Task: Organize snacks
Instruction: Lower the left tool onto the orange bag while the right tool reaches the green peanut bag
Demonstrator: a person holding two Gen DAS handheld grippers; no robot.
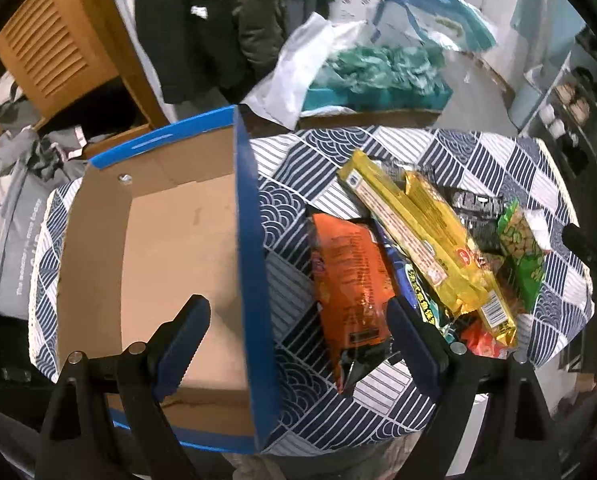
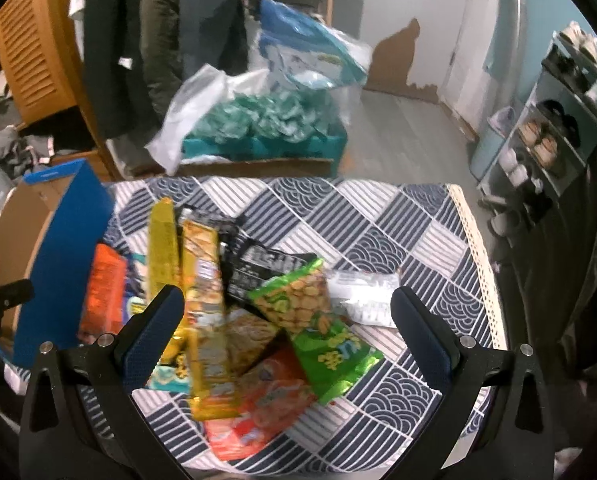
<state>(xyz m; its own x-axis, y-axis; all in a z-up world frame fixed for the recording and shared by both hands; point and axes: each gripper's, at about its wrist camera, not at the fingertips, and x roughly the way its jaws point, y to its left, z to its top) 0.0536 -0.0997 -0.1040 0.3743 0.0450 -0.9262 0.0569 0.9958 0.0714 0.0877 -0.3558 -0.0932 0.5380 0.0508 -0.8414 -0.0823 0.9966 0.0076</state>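
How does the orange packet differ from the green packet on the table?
The orange packet lies nearest the box, while the green packet lies on the pile's far side. The orange one rests mostly on the cloth; the green one partly overlaps other packets. The green packet shows pictured snacks; the orange shows mainly print. Both are unheld foil packets.

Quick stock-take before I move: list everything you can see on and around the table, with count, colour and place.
Cardboard box: one, blue outside, brown inside, table's left, nothing inside.
Orange packet: one, beside the box.
Yellow packets: two long ones, atop the pile.
Green packet: one, pile's right.
Black packet: one, behind the green.
Red packet: one, pile's near edge.
White packet: one, right of the green.
Tablecloth: navy and white.
Teal box: one, floor beyond.
Left tongs: open, straddling the box wall.
Right tongs: open, over the pile.
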